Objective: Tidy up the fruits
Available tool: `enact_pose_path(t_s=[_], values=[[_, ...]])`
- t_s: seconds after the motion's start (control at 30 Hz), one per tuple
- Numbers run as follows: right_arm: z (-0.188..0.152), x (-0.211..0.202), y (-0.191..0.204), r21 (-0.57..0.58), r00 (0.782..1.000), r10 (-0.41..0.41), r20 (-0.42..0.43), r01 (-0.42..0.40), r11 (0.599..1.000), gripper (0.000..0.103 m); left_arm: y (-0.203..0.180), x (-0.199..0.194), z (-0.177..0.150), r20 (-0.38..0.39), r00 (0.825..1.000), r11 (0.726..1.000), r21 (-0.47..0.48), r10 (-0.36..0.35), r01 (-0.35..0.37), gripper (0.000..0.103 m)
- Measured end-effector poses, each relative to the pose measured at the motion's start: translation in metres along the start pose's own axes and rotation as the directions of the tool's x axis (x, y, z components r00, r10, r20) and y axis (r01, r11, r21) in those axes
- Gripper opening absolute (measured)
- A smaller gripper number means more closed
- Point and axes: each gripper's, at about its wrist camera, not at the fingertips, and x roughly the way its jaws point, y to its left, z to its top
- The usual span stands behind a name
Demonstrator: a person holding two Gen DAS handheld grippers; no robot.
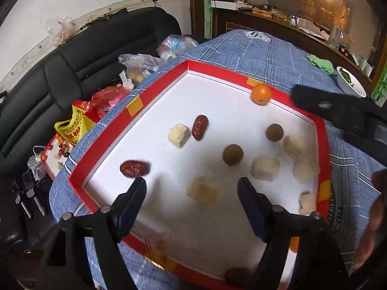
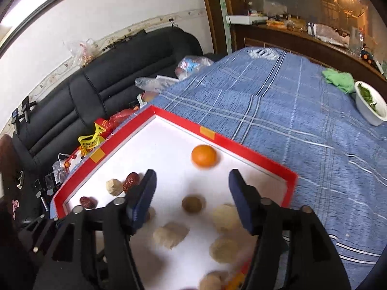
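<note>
Fruits lie scattered in the red-rimmed tray (image 1: 324,145) on the blue plaid cloth (image 1: 266,55). From the left wrist, the left gripper (image 1: 192,184) hangs with fingers apart and empty above a pale crumbly lump (image 1: 202,191); two red dates (image 1: 200,127) and two brown longans (image 1: 232,154) sit beyond. From the right wrist, the right gripper (image 2: 192,177) is spread wide, framing the orange (image 2: 204,156) near the far rim. Best to lower squarely, straddle the orange's widest part, then close gently so it cannot roll.

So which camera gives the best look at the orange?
The right wrist view: the orange sits large and unblocked ahead of the open right gripper. The left wrist view shows it smaller, by the tray's far rim.
</note>
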Motion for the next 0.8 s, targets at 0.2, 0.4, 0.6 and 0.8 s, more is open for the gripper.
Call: enact_pose_path(t_s=[0.2, 0.4, 0.6, 0.8], values=[[-0.013, -0.053, -0.011, -0.028, 0.998, 0.005, 0.060, -0.003, 1.000, 0.095, -0.014, -0.022, -0.011, 0.042, 0.999, 1.000, 0.021, 0.009, -0.010, 0.083], [-0.046, -0.110, -0.023, -0.108, 0.995, 0.014, 0.096, -0.004, 0.994, 0.103, -0.024, -0.037, -0.017, 0.053, 0.998, 0.999, 0.032, 0.038, -0.039, 0.088], [-0.066, -0.144, -0.035, -0.104, 0.991, 0.022, 0.133, -0.008, 0.995, 0.103, -0.032, -0.049, -0.026, 0.070, 0.995, 0.996, 0.050, 0.068, -0.072, 0.092], [-0.077, -0.146, -0.024, -0.152, 0.992, 0.023, 0.122, -0.004, 0.988, 0.103, -0.022, -0.061, -0.028, 0.102, 0.994, 0.999, 0.003, 0.044, -0.045, 0.103]])
